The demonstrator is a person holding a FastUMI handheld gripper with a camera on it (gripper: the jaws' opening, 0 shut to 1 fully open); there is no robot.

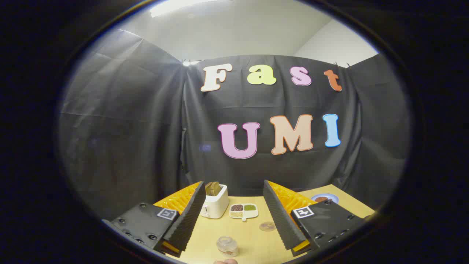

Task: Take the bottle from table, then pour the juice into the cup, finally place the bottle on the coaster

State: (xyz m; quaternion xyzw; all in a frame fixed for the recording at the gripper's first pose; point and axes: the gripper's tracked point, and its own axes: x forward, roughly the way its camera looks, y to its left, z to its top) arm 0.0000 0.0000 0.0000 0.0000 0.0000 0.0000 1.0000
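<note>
My gripper (233, 183) is held above the near side of a light wooden table (253, 240), open, with nothing between its fingers. On the table between the fingers stands a small clear glass cup (227, 245). A little beyond it and to the right lies a round brown coaster (267, 226). Just nearer than the cup, a small pale rounded top (225, 261) peeks in; I cannot tell whether it is the bottle.
A white toaster (215, 204) with bread in its slots stands at the back of the table by the left finger. To its right lies a white divided dish (243, 211) of grains. A blue plate (324, 198) sits beyond the right finger. Black cloth walls surround the table.
</note>
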